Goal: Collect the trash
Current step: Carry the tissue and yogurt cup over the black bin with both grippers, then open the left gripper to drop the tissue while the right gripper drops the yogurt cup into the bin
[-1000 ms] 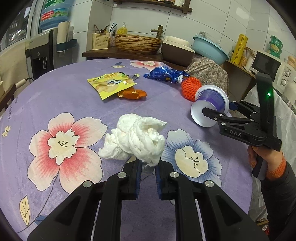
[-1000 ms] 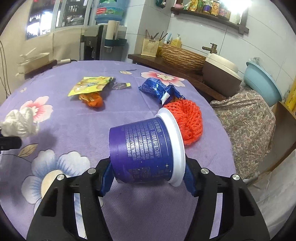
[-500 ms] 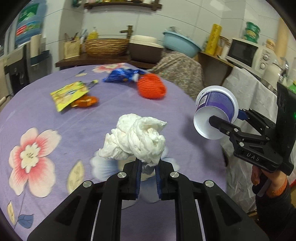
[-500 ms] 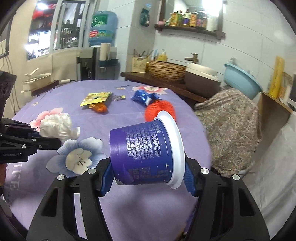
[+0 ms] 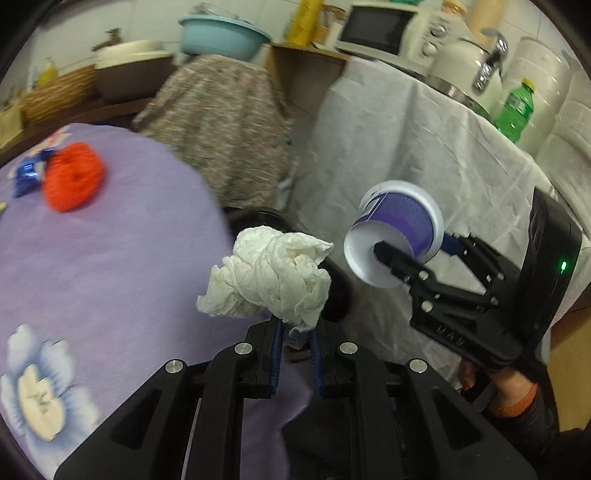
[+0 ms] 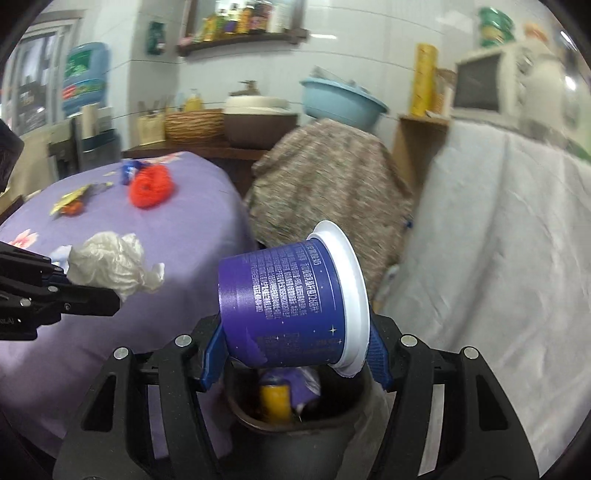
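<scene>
Cup (image 6: 291,306) gripped in right tool (image 6: 295,354), directly above bin (image 6: 295,417); release there. Left tool (image 5: 295,350) pinching tissue (image 5: 273,277); drop next.

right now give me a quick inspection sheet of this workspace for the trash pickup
surface: round table under a purple floral cloth.
job's things: crumpled white tissue and purple cup, both held off the table; dark bin below the cup already holds trash.
clutter: orange net ball, blue wrapper and yellow wrapper lie on the cloth.
grippers: left tongs shut on the tissue; right tongs shut on the cup, gripped on its side.
cables: nothing seen.
surroundings: blue basin, microwave, green bottle, white-draped counter.
</scene>
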The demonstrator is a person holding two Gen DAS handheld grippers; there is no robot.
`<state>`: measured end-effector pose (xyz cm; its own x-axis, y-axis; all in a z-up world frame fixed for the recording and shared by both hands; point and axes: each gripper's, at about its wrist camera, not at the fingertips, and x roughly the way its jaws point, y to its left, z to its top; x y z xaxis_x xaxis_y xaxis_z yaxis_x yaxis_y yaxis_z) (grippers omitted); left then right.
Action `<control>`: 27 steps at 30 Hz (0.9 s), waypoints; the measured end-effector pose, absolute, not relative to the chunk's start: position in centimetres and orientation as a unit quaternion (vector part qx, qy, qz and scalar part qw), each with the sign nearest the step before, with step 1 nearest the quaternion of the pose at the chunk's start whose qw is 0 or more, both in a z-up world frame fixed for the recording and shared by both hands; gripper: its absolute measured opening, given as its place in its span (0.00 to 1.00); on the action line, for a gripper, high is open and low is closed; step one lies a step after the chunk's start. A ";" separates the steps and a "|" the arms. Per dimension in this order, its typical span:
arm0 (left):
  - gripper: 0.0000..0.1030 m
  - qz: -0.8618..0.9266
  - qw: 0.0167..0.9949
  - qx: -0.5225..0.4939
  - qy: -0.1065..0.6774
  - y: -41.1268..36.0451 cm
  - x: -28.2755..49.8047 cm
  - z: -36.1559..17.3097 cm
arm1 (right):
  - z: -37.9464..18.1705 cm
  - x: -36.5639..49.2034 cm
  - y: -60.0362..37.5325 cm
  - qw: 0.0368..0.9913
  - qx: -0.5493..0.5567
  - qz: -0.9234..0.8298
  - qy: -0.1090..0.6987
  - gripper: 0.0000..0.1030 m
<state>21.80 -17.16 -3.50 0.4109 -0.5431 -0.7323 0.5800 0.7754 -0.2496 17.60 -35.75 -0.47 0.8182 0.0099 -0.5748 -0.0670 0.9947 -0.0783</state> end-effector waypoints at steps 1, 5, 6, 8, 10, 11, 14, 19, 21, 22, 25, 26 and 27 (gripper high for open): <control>0.13 -0.342 0.833 0.028 0.434 -18.4 22.2 -3.8 | -1.0 17.3 -37.1 0.951 -0.037 0.006 0.306 0.60; 0.13 -0.352 0.808 0.053 0.470 -23.0 23.9 -6.1 | -2.2 16.3 -41.0 0.947 -0.002 -0.035 0.321 0.60; 0.13 -0.349 0.802 0.062 0.481 -24.2 24.5 -7.0 | -2.5 16.0 -41.8 0.945 0.004 -0.042 0.323 0.60; 0.13 -0.342 0.794 0.073 0.497 -25.4 25.3 -8.4 | -3.1 15.6 -42.9 0.943 0.006 -0.056 0.328 0.60; 0.13 -0.328 0.790 0.090 0.510 -26.7 26.3 -9.8 | -3.7 15.2 -43.5 0.940 0.004 -0.065 0.334 0.60; 0.13 -0.321 0.788 0.099 0.516 -27.4 26.8 -10.6 | -4.0 15.1 -43.8 0.939 0.004 -0.068 0.337 0.60; 0.13 -0.304 0.780 0.114 0.535 -28.6 28.1 -12.2 | -4.8 15.0 -44.6 0.936 0.013 -0.073 0.344 0.60; 0.17 -0.288 0.777 0.132 0.544 -29.6 29.1 -13.6 | -5.7 15.4 -45.3 0.934 0.018 -0.075 0.350 0.60; 0.25 -0.283 0.775 0.135 0.548 -29.8 29.3 -14.1 | -5.9 15.5 -45.5 0.933 0.019 -0.076 0.351 0.60; 0.30 -0.279 0.777 0.138 0.547 -29.9 29.4 -14.2 | -6.1 15.6 -45.6 0.933 0.020 -0.076 0.352 0.60; 0.54 -0.270 0.785 0.140 0.540 -30.0 29.7 -14.3 | -6.4 15.7 -45.9 0.931 0.022 -0.077 0.356 0.60; 0.55 -0.270 0.787 0.138 0.538 -29.9 29.7 -14.3 | -6.6 15.7 -46.0 0.930 0.023 -0.077 0.358 0.60; 0.56 -0.271 0.787 0.138 0.537 -30.0 29.7 -14.2 | -6.7 15.9 -46.2 0.930 0.024 -0.078 0.359 0.60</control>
